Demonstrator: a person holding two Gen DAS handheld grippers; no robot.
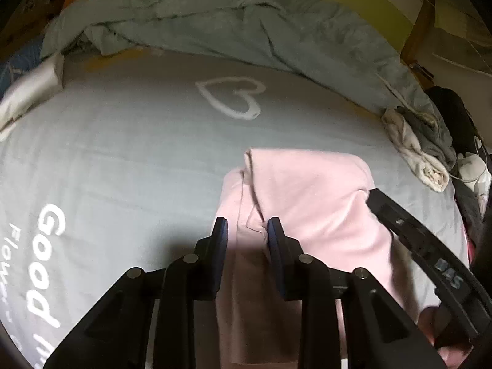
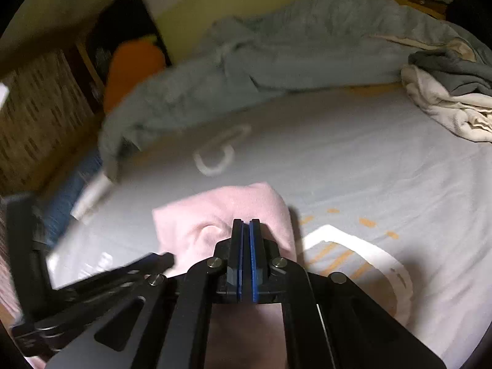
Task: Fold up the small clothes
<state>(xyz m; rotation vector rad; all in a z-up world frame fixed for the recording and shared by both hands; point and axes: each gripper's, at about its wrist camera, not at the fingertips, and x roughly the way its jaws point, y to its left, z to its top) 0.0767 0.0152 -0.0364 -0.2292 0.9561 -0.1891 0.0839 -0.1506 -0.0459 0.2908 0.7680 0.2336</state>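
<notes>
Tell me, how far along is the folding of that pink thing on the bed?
Partly done: the pink garment already lies doubled over on the grey bedsheet. In hand: the left gripper straddles a fold at its edge, jaws apart; the right gripper is shut over it, apparently holding nothing. Left: the last folds, and probably the crumpled clothes pile by the rumpled duvet.

Pink garment [image 1: 310,196]: soft matt cloth, faintly fleecy. Bedsheet [image 1: 129,153]: smooth matt grey cloth with white print. Duvet [image 1: 215,27] at far edge: rumpled matt grey-green cloth. Left gripper [image 1: 247,230]: matt black plastic, blue pads, shiny metal pins.
</notes>
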